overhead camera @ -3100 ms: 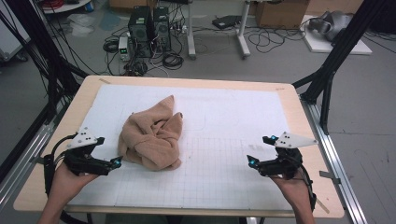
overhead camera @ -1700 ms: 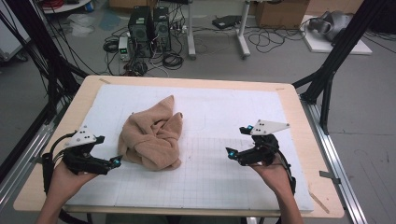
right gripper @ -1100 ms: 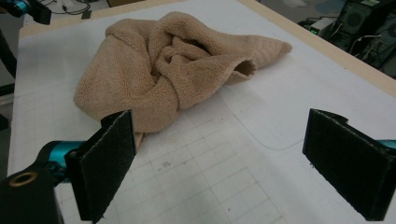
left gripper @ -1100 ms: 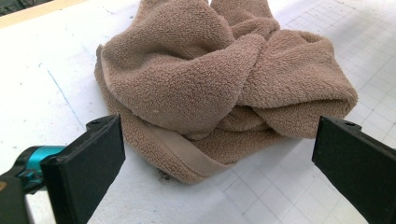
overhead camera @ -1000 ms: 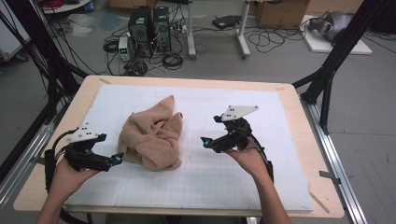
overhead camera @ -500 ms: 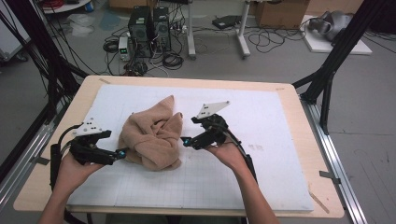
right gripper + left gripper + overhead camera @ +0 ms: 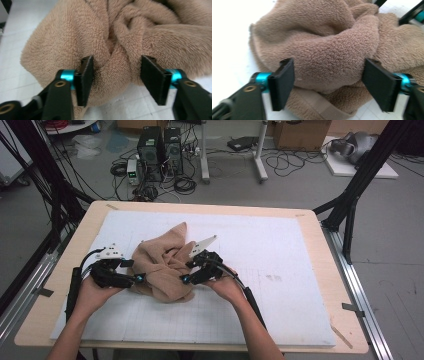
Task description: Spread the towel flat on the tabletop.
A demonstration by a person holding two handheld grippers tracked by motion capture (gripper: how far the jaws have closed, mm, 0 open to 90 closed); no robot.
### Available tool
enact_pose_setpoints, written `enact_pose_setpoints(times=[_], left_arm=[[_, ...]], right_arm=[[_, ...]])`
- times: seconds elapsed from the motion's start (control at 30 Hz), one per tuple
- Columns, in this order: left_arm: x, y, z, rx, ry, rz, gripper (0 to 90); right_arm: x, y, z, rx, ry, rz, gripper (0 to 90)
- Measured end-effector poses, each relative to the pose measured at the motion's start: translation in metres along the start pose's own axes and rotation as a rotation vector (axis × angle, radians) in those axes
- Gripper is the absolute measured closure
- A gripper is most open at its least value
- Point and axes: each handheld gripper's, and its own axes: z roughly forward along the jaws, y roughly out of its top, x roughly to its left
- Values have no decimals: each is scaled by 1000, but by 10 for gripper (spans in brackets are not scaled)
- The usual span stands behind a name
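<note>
A crumpled tan towel point(image 7: 162, 265) lies on the white mat point(image 7: 290, 255), left of centre. My left gripper point(image 7: 139, 279) has come in at its left edge and my right gripper point(image 7: 184, 279) at its right edge, tips facing each other. In the left gripper view, the left gripper point(image 7: 329, 85) straddles a thick fold of the towel point(image 7: 324, 50). In the right gripper view, the right gripper point(image 7: 117, 77) straddles a bunched ridge of the towel point(image 7: 125, 30). Both pairs of jaws have just been closing, and the cloth fills each gap and reaches the pads without looking squeezed.
The mat covers most of a wooden table point(image 7: 312, 227); bare mat stretches to the right of the towel and toward the front edge. Black frame posts point(image 7: 350, 205) stand at the table's corners. Computers and cables point(image 7: 160, 150) sit on the floor beyond.
My right hand has swept left across the mat to the towel's right edge. My left hand has slid right to its left edge. Both now have towel between their jaws.
</note>
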Motion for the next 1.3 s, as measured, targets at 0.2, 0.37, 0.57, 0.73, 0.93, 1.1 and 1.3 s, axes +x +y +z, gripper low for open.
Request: enact_pose_setpoints(times=[0.2, 0.37, 0.57, 0.73, 0.93, 1.1, 1.3], left_arm=[[3, -2, 15, 46, -78, 15, 495], [3, -2, 20, 58, -81, 26, 652], [0, 1, 16, 29, -79, 46, 747], [-1, 5, 11, -20, -116, 17, 757], [-18, 32, 5, -98, -142, 34, 762], [-34, 58, 0, -151, -170, 61, 767], [-56, 79, -6, -161, -169, 129, 768]], right_arm=[[-1, -2, 6, 26, 0, -20, 676], [-2, -2, 2, 26, 9, -33, 818], [-2, -3, -11, 1, 20, -39, 852], [0, -2, -34, -30, 0, -53, 855], [-6, -3, -80, -72, -52, -36, 856], [-4, -2, -130, -119, -110, -43, 856], [6, -3, -166, -99, -155, -66, 856]])
